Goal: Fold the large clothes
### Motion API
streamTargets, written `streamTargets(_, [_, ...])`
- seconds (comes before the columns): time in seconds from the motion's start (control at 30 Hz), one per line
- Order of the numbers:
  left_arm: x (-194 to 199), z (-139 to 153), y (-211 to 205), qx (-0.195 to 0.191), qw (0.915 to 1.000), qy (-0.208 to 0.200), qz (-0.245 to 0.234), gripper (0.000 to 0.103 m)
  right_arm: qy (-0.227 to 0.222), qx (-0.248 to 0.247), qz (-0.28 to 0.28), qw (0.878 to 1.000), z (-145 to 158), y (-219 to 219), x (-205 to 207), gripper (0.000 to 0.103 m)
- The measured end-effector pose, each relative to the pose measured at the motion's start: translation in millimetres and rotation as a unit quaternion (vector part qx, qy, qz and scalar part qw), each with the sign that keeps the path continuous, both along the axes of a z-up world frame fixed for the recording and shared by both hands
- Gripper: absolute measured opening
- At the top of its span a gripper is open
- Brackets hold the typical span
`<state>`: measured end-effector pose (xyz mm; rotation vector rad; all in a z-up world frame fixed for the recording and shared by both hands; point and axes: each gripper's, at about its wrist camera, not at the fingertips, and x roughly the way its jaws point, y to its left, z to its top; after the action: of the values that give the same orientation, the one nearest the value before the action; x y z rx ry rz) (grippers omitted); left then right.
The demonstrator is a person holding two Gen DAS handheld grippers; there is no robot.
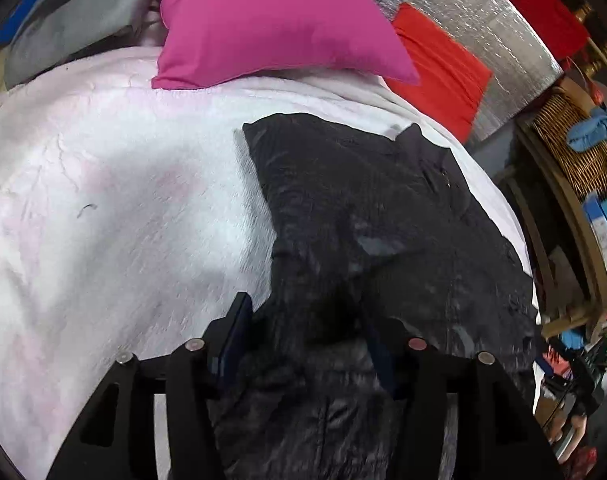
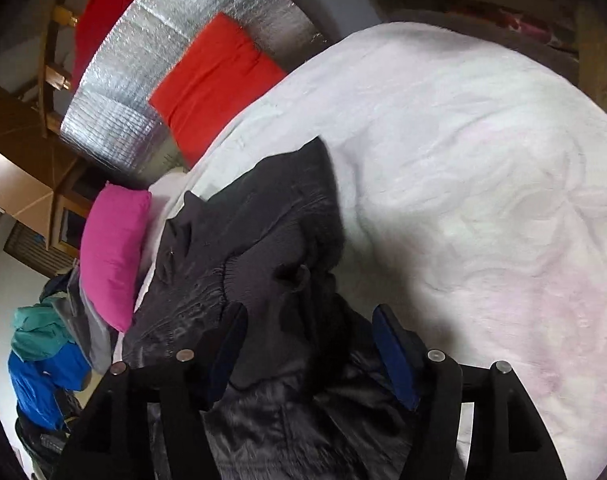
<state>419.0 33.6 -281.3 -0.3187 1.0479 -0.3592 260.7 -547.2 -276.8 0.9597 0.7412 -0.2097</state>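
- A pale pink blanket (image 1: 103, 200) is seen spread over the bed.
- A black jacket (image 1: 363, 220) is laid on it, from centre towards 5 o'clock in the left view.
- A magenta pillow (image 1: 271, 20) is noted at 12 o'clock.
- The left gripper (image 1: 307, 344) and right gripper (image 2: 309, 344) are both parted; jacket fabric lies between the jaws, but a grip cannot be confirmed.

Both grippers, left (image 1: 307, 334) & right (image 2: 309, 344), angled down, jaws apart, w/ cloth between.
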Motion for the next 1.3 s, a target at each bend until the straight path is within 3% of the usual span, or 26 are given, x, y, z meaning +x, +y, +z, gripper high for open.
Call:
streamTargets(0.23, [-34,2,27,-0.007,1.0000,-0.004,-0.002,0.060,-0.006,0.004,0.009,1.000,1,-9,-56,0.068])
streamTargets(0.43, [-89,-4,55,0.003,1.0000,0.002,0.009,0.060,-0.010,-0.004,0.030,0.999,-3,3,-111,0.073])
streamTargets(0.67, [-163,-19,66,-0.017,0.9994,0.029,0.007,0.064,0.038,0.006,0.090,0.995,-34,40,-169,0.076])
streamTargets(0.83, [-201,-35,64,-0.004,0.9982,0.059,0.000,0.065,0.097,0.006,0.162,0.982,-68,75,-184,0.077])
streamTargets(0.93, [-216,-43,64,-0.003,0.9973,0.072,-0.008,0.066,0.102,-0.023,0.195,0.975,-72,94,-182,0.087])
streamTargets(1.07, [-229,-56,62,0.010,0.9953,0.095,-0.020,0.071,0.105,-0.070,0.228,0.965,-73,121,-180,0.087])
streamTargets(1.17, [-233,-64,58,0.032,0.9936,0.106,-0.022,0.072,0.100,-0.113,0.249,0.957,-69,140,-185,0.082])
streamTargets(1.23, [-236,-69,54,0.042,0.9923,0.112,-0.030,0.072,0.088,-0.083,0.269,0.955,-71,143,-190,0.069])
streamTargets(1.3, [-240,-74,46,0.053,0.9901,0.121,-0.049,0.072,0.101,-0.077,0.291,0.948,-79,149,-190,0.069])
